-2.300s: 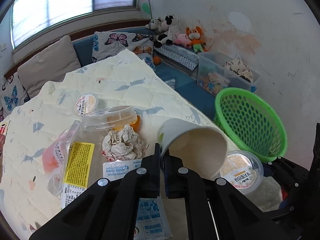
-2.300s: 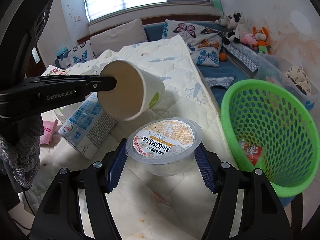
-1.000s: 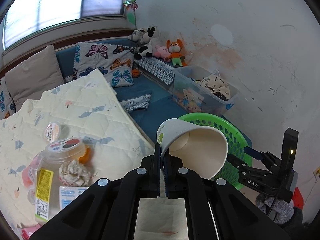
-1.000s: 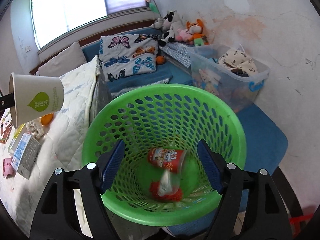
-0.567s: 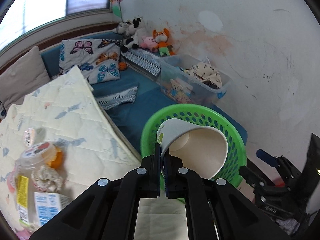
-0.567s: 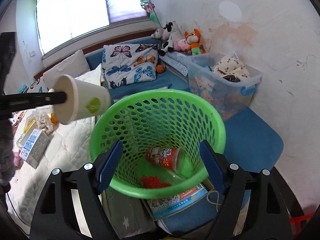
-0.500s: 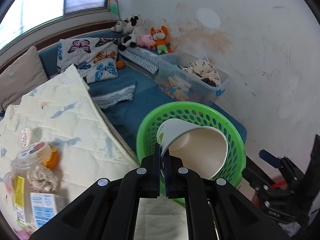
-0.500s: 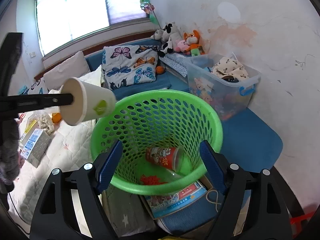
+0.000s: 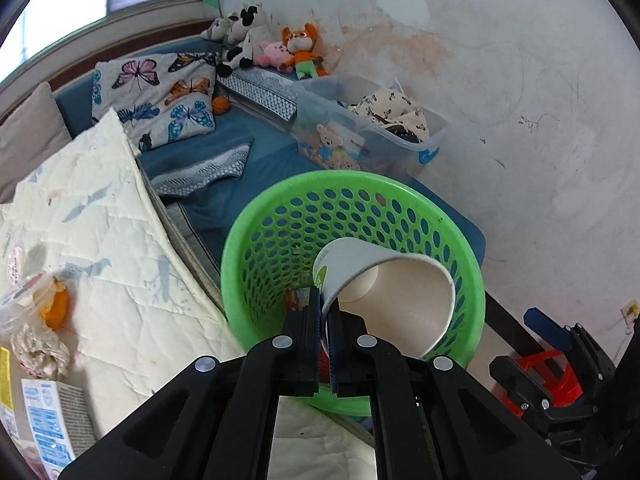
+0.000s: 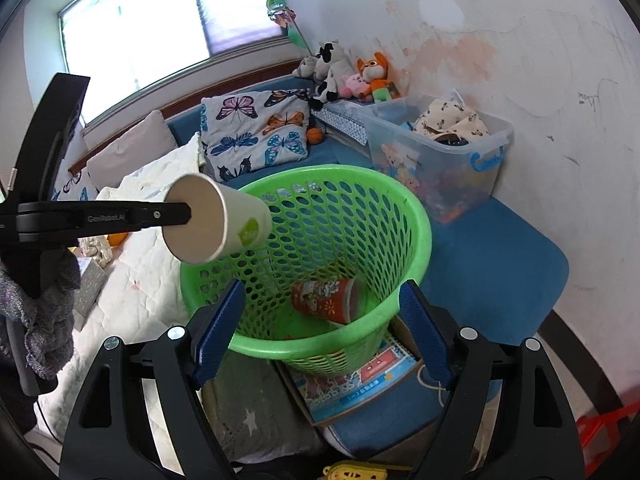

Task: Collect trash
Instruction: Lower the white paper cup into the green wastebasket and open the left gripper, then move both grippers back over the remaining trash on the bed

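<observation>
A bright green basket (image 10: 416, 216) pierced all over with round holes anchors my view. Above its rim, my black left claw (image 9: 325, 312) has a white paper cup (image 10: 224, 220) marked with a green leaf. Inside the basket lies a red cup (image 10: 326, 300) printed with cartoon figures. My right claw (image 10: 320, 328), nearest the basket, is black with blue pads. Beside the basket spreads a cream quilt (image 9: 100, 248) with pale blue bird shapes; behind the basket, a grey pillow (image 10: 256, 136) scattered with pink, orange and blue butterflies, on blue bedding.
</observation>
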`<state>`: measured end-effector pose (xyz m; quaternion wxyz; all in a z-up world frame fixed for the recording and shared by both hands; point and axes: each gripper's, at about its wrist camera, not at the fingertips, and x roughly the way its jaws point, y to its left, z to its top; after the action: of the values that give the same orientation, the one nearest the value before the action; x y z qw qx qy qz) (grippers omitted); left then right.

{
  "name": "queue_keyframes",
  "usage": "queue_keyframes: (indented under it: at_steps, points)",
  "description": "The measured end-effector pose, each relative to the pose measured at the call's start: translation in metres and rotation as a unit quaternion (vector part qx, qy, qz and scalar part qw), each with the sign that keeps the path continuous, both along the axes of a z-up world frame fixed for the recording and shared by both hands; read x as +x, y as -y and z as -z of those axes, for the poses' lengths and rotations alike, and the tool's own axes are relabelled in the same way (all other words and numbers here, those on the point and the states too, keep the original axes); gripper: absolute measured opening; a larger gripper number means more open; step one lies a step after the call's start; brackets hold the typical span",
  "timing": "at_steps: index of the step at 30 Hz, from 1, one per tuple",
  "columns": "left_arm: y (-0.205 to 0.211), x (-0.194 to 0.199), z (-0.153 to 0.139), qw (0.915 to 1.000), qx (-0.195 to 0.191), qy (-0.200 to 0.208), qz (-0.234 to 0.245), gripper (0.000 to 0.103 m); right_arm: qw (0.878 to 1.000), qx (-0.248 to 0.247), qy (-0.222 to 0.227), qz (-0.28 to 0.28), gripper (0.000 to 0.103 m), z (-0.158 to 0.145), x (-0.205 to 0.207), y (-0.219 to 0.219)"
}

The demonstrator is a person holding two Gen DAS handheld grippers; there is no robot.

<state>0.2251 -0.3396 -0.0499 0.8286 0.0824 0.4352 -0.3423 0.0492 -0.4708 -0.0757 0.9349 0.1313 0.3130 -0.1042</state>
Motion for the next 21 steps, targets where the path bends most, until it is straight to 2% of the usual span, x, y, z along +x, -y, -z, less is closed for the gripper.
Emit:
queue_keyframes:
  at_steps: [2, 6, 10, 13, 16, 19, 21]
  points:
    - [-0.002, 0.0, 0.0, 1.0, -0.006, -0.002, -0.004, 0.033, 1.0, 0.0, 0.0, 0.0, 0.079, 0.0, -0.001, -0.001]
    - [-0.012, -0.004, -0.003, 0.9998, -0.018, 0.0, -0.002, 0.033, 1.0, 0.002, 0.0, -0.003, 0.079, 0.0, -0.003, -0.005]
    - [-0.031, -0.013, -0.015, 0.9995, -0.023, 0.02, -0.007, 0.041, 1.0, 0.003, 0.002, -0.013, 0.079, -0.001, -0.005, -0.015]
    - [-0.052, -0.022, -0.025, 0.9989, -0.023, 0.038, -0.017, 0.042, 1.0, 0.003, 0.005, -0.025, 0.079, -0.004, -0.005, -0.025]
    - [-0.079, -0.031, -0.035, 0.9976, -0.028, 0.055, -0.03, 0.048, 0.999, 0.002, 0.009, -0.038, 0.079, -0.007, -0.003, -0.038]
    - [-0.11, -0.038, -0.041, 0.9965, -0.036, 0.059, -0.047, 0.051, 0.998, 0.006, 0.015, -0.056, 0.08, -0.011, 0.001, -0.056]
    - [-0.13, -0.042, -0.043, 0.9956, -0.04, 0.062, -0.058, 0.057, 0.998, 0.008, 0.017, -0.068, 0.081, -0.013, 0.004, -0.066]
